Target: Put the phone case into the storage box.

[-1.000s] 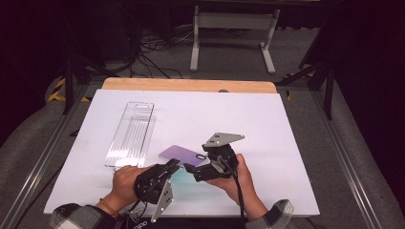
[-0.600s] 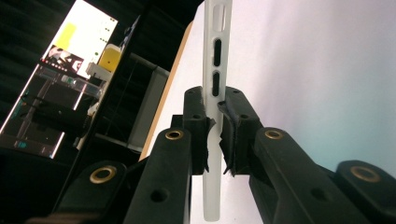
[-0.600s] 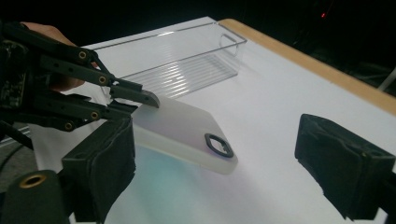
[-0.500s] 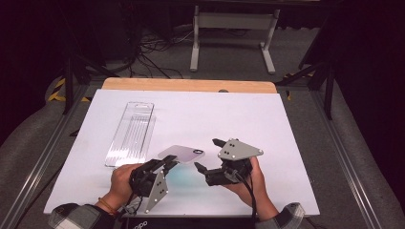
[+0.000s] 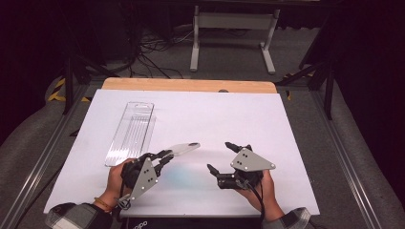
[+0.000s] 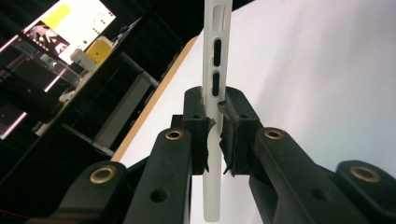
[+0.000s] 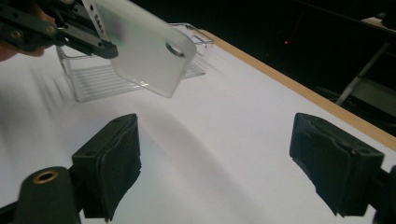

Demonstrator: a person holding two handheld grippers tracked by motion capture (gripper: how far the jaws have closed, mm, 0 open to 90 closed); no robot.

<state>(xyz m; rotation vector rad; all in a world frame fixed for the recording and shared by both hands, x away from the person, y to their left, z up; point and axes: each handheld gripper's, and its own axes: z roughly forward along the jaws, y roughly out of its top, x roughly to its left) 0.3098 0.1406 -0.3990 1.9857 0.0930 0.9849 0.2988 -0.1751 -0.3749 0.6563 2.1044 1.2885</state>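
A lab or recording studio: black curtains surround a white-topped table (image 5: 191, 114), cables (image 5: 153, 47) snake across grey carpet at upper left, lit monitors (image 6: 65, 23) glow nearby.

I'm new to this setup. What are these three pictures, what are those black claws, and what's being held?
No robot: a person holds a two-jaw gripper in each hand. The high view looks down on the white table. The other two views come from cameras riding on each gripper. The left gripper is shut on the edge of a frosted phone case, lifted off the table. The right gripper is open and holds nothing. A clear plastic tray lies on the table to the left.
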